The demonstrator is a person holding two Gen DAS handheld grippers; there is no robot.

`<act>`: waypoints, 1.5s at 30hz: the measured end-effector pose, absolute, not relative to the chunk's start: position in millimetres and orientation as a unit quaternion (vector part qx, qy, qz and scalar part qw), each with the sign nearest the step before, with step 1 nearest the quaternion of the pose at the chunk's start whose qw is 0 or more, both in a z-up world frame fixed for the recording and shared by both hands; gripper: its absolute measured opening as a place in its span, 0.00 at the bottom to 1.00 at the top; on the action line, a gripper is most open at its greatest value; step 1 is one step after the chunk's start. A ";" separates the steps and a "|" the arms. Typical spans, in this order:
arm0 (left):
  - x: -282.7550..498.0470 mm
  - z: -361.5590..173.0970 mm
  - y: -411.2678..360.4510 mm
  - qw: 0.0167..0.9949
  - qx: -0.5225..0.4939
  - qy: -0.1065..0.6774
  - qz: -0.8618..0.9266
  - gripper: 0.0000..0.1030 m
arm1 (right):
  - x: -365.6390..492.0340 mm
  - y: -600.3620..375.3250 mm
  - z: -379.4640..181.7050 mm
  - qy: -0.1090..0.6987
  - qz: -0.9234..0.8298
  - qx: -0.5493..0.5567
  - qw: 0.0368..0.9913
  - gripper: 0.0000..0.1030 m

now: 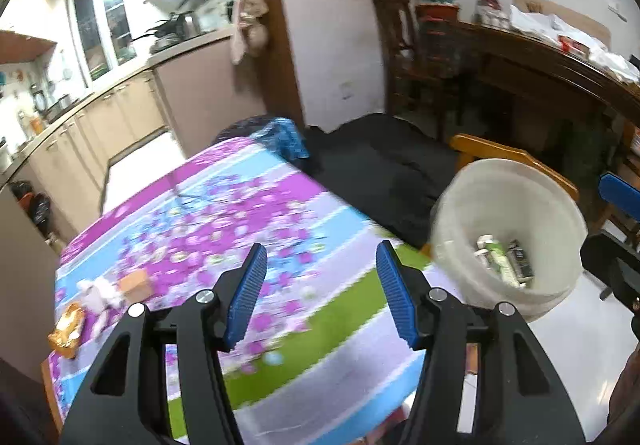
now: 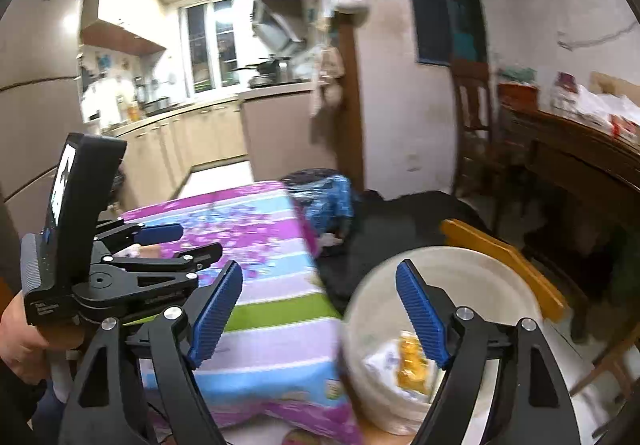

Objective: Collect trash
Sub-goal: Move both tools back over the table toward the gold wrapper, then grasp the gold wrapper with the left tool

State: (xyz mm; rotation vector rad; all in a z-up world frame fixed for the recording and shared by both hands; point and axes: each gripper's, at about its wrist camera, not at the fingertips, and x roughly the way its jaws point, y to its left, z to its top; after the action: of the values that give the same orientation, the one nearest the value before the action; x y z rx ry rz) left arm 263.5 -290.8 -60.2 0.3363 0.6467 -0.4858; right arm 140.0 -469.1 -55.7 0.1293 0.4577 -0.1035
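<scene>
Both grippers apart — seemingly empty.

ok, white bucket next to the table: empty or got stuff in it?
Not empty. The white bucket holds wrappers at its bottom.

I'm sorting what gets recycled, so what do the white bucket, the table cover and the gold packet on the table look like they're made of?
Bucket: likely plastic, matte off-white, with a thin, slightly translucent wall.
Table cover: probably printed fabric, possibly vinyl; striped with purple flowers, it drapes over the table edge, and blur hides its weave.
Gold packet: looks like foil or metallised film, shiny and crinkled.
</scene>
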 end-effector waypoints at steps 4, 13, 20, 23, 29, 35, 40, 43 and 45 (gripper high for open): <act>276.0 -57.7 -244.3 0.914 0.147 0.315 -0.207 0.53 | 162.8 -426.5 -53.1 0.234 -0.016 0.049 0.971 0.80; 324.2 -83.5 -98.3 0.912 0.137 0.358 -0.148 0.53 | 202.7 -340.0 -62.6 0.262 0.060 0.021 0.963 0.80; 381.4 -86.4 43.5 0.904 0.096 0.405 -0.101 0.55 | 234.4 -295.2 -87.2 0.296 0.102 0.031 0.949 0.81; 406.6 -92.6 76.6 0.896 0.093 0.425 -0.095 0.66 | 245.0 -275.1 -94.3 0.305 0.117 0.026 0.945 0.81; 440.7 -119.8 80.5 0.874 0.112 0.459 -0.112 0.76 | 263.5 -260.3 -105.1 0.320 0.134 0.025 0.938 0.81; 457.7 -148.2 75.0 0.864 0.122 0.476 -0.109 0.76 | 279.6 -245.9 -116.7 0.344 0.159 0.011 0.925 0.81; 455.2 -156.9 69.9 0.865 0.123 0.473 -0.115 0.60 | 297.4 -238.3 -128.7 0.360 0.177 -0.001 0.916 0.81; 448.9 -157.3 68.2 0.867 0.110 0.469 -0.128 0.42 | 313.1 -227.8 -131.5 0.365 0.199 -0.035 0.909 0.81; 443.4 -157.8 66.3 0.870 0.114 0.463 -0.122 0.42 | 326.8 -220.1 -130.7 0.368 0.221 -0.061 0.901 0.81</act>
State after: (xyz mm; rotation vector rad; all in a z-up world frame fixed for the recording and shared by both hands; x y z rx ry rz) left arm 443.4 66.3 -157.8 0.2381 0.9688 -0.2546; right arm 326.8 -220.1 -130.7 -0.1268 0.7619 0.4563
